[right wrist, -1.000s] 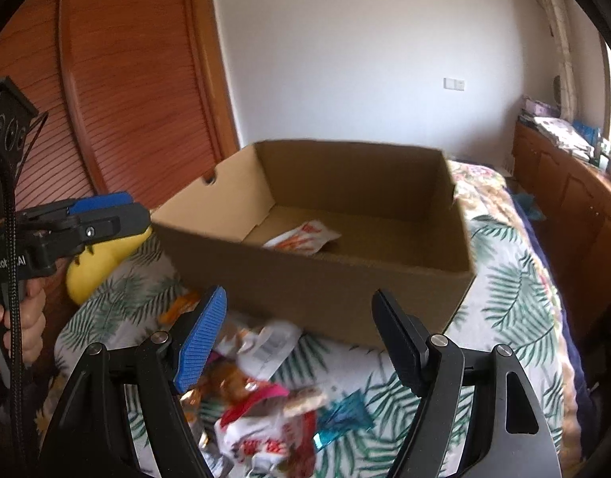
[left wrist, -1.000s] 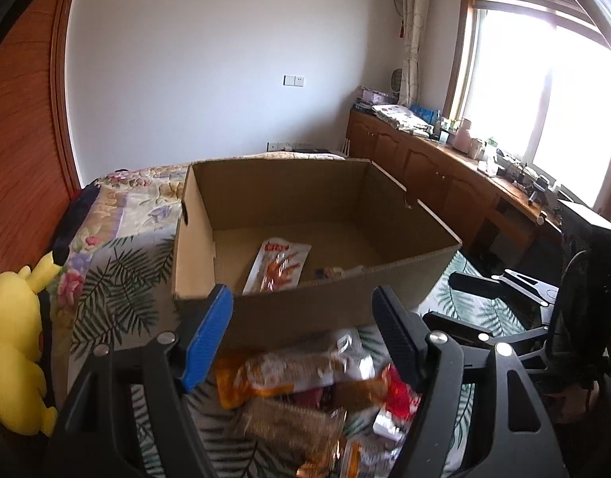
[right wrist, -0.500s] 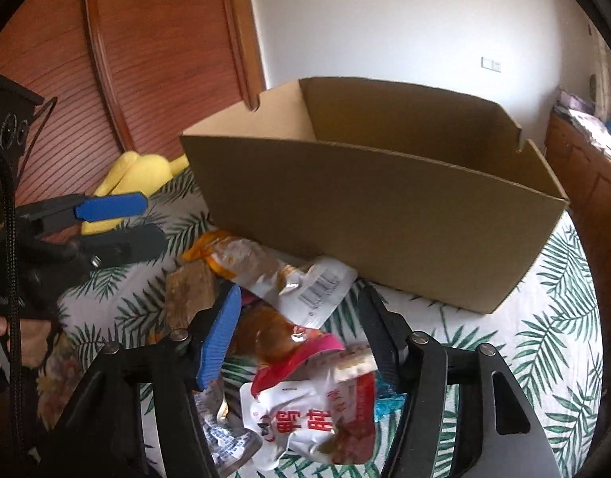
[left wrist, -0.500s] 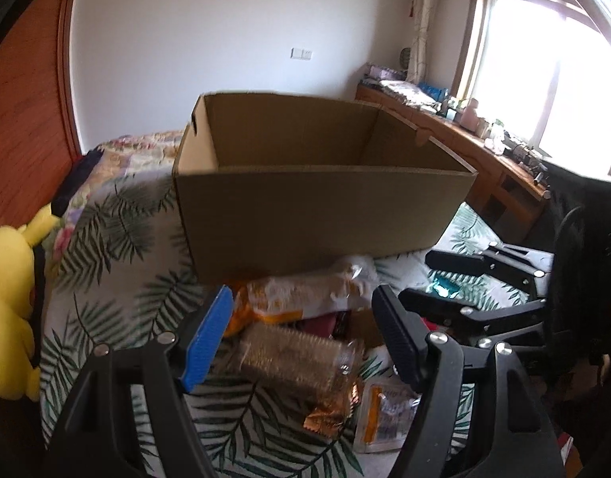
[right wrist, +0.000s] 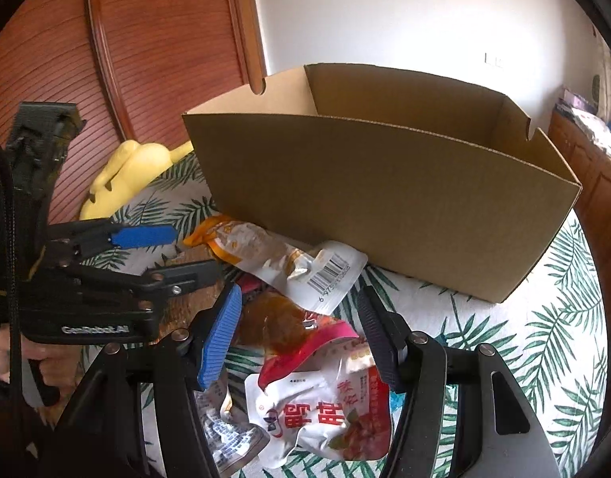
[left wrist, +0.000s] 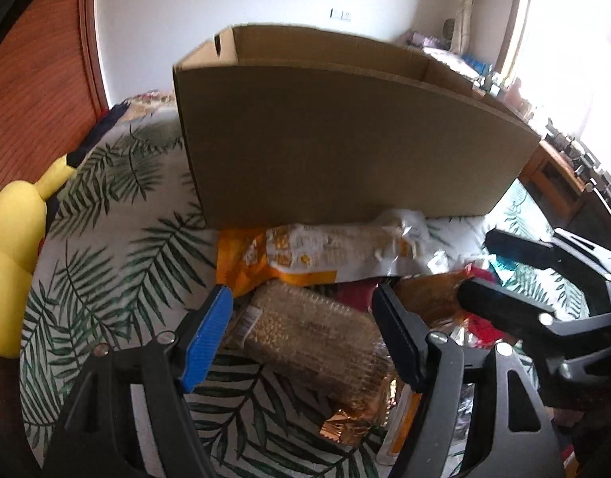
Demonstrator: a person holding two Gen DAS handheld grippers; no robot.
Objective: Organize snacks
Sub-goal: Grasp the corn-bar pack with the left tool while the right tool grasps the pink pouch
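Note:
A pile of snack packets lies on the leaf-print bedspread in front of an open cardboard box, also in the right wrist view. My left gripper is open, its jaws either side of a clear-wrapped golden snack bar. Behind it lies an orange and white packet, also seen from the right. My right gripper is open over a red and white pouch and an orange-brown packet. The box's inside is hidden.
A yellow plush toy lies at the left on the bed, also in the right wrist view. A wooden panel wall stands behind. A wooden cabinet runs under the window at right.
Both grippers have dropped from above the box down to the snack pile. The box's inside has gone out of sight. Both stay open.

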